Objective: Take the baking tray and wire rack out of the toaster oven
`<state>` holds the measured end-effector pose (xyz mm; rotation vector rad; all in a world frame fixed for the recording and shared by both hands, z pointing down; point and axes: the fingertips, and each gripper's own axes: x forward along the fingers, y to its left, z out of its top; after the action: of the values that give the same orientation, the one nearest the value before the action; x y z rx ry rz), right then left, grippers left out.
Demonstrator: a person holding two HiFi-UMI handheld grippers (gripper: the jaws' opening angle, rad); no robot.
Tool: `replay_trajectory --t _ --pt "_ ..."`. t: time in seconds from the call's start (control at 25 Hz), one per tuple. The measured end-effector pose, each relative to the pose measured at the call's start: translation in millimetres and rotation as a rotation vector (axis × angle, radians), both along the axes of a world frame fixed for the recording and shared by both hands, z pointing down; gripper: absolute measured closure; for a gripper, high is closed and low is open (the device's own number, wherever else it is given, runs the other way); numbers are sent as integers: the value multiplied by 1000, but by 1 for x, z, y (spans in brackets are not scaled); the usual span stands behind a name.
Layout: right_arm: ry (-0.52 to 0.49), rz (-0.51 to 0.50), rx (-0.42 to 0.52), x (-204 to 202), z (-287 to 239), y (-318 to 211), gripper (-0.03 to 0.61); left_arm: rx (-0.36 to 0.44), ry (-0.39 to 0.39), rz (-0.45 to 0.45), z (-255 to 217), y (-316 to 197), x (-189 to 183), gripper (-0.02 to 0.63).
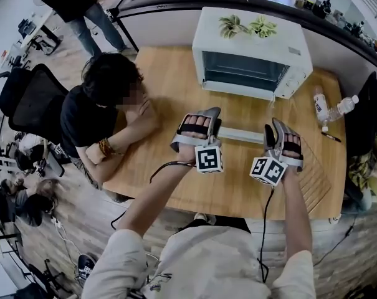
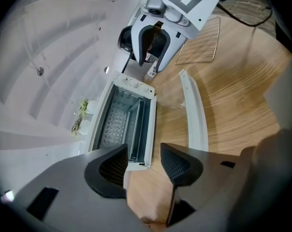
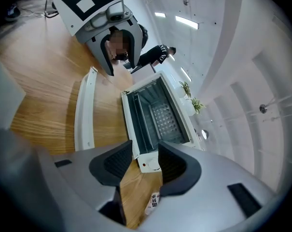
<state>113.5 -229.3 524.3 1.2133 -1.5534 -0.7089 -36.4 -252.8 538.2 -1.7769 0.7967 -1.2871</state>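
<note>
Door's down on the toaster oven (image 1: 250, 48), its glass flap (image 1: 241, 134) lying flat on the wooden surface (image 1: 169, 86). The wire rack (image 1: 316, 179) looks to be out already, flat on the surface off to the right of the right gripper (image 1: 281, 132). The baking tray isn't anywhere outside. A thin flat layer crosses the oven cavity (image 3: 153, 115), probably the tray, though I can't be sure, so I'd call this half done with the tray left to pull. Both hands hover side by side just in front of the flap, aimed at the opening and tipped slightly down. The left gripper (image 2: 143, 151) has its jaws apart with nothing between them, and the right gripper's jaws are apart and empty too
</note>
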Motion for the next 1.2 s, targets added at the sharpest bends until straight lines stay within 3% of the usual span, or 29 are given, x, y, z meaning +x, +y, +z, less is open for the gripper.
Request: replay_trajectory --t 0.64,1.2 --pt "47 -17 -118 -11 35 -73 391 -56 9 -40 22 -64 1 385" --pt "63 -51 -135 -15 53 -132 391 -76 -30 -65 43 -127 13 385"
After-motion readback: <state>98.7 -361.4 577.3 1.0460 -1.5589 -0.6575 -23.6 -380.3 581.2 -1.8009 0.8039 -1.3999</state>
